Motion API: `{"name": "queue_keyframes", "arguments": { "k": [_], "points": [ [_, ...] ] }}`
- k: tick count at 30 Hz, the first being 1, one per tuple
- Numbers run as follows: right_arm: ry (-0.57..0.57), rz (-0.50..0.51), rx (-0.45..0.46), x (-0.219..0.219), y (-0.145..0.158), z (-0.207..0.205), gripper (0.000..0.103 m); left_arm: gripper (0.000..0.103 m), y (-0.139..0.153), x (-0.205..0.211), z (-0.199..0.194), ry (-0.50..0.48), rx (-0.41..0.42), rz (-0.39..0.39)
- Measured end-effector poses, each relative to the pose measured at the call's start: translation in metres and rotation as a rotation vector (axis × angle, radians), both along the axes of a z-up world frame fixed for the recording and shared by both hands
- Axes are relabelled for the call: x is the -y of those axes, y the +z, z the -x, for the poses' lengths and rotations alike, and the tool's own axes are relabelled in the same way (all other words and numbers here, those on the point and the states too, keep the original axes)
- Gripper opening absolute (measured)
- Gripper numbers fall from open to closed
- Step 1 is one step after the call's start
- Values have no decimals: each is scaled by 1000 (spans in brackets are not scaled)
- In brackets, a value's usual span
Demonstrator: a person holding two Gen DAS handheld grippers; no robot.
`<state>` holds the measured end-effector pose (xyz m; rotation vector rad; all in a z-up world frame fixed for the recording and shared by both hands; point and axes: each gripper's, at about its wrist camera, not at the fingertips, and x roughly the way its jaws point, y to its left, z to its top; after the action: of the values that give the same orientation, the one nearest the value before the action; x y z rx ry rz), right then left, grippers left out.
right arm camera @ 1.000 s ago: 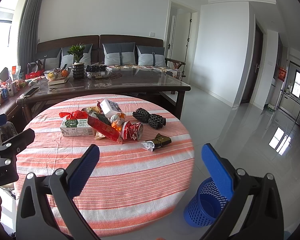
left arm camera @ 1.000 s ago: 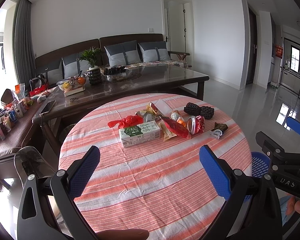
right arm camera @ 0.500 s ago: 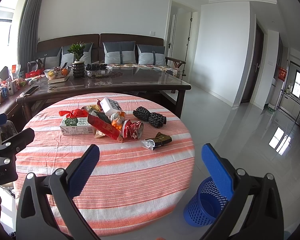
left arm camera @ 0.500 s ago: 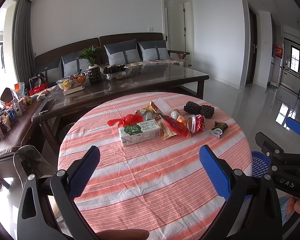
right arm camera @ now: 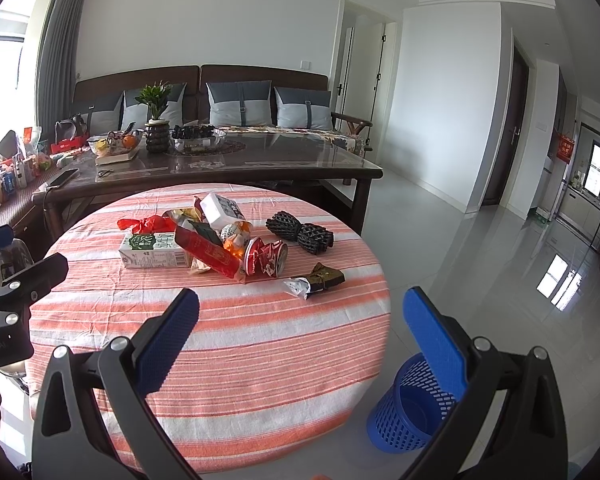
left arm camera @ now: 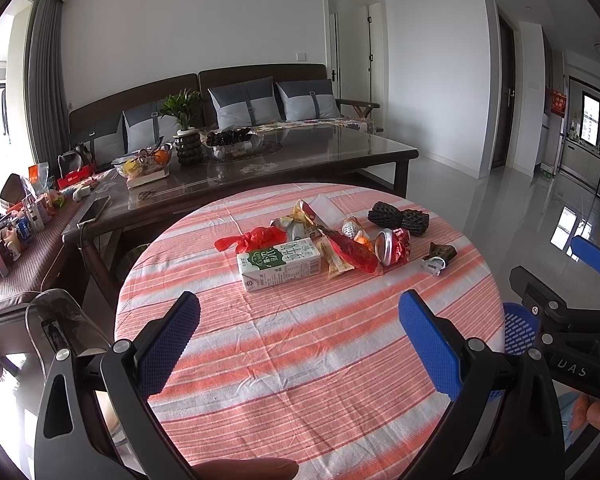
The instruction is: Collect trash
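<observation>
A pile of trash lies at the far middle of the round striped table (left arm camera: 300, 360): a green-and-white milk carton (left arm camera: 279, 264), a red plastic bag (left arm camera: 248, 238), a red wrapper (left arm camera: 354, 254), a crushed red can (left arm camera: 394, 245), black netting (left arm camera: 398, 219) and a dark wrapper (left arm camera: 440, 257). The same carton (right arm camera: 156, 251), can (right arm camera: 265, 257) and dark wrapper (right arm camera: 318, 279) show in the right wrist view. A blue mesh bin (right arm camera: 414, 404) stands on the floor right of the table. My left gripper (left arm camera: 298, 346) and right gripper (right arm camera: 300, 340) both hang open and empty, short of the pile.
A dark glass-topped coffee table (left arm camera: 300, 156) with a plant, bowls and a phone stands behind the round table, and a sofa (left arm camera: 240, 100) behind that. A cluttered bench (left arm camera: 16, 240) runs along the left. A clear chair back (left arm camera: 60, 320) sits at the table's left edge.
Both views have crept slightly nearer the table; the trash sits a little lower in the frames. Both grippers stayed open.
</observation>
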<state>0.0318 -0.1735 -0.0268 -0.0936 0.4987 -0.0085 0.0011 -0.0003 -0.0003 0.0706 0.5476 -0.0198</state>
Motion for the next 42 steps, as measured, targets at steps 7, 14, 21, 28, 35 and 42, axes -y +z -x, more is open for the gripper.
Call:
{"name": "queue_keyframes", "arguments": {
  "k": [7, 14, 21, 28, 35, 42],
  "points": [
    [1, 3, -5, -2, -7, -3, 98, 99, -2, 3, 1, -1, -4, 3],
    [3, 9, -21, -3, -10, -6, 98, 99, -10, 0, -4, 3, -10, 5],
    [7, 13, -36, -5, -13, -13, 98, 99, -17, -7, -12, 8, -27, 14],
    [19, 5, -61, -6, -24, -23, 98, 99, -40, -11, -29, 14, -84, 12],
    [67, 5, -190, -15, -68, -63, 98, 99, -106, -25, -79, 7, -281, -27],
    [113, 17, -323, -29, -110, -99, 98, 99, -130, -33, -121, -44, -387, -45]
  ]
}}
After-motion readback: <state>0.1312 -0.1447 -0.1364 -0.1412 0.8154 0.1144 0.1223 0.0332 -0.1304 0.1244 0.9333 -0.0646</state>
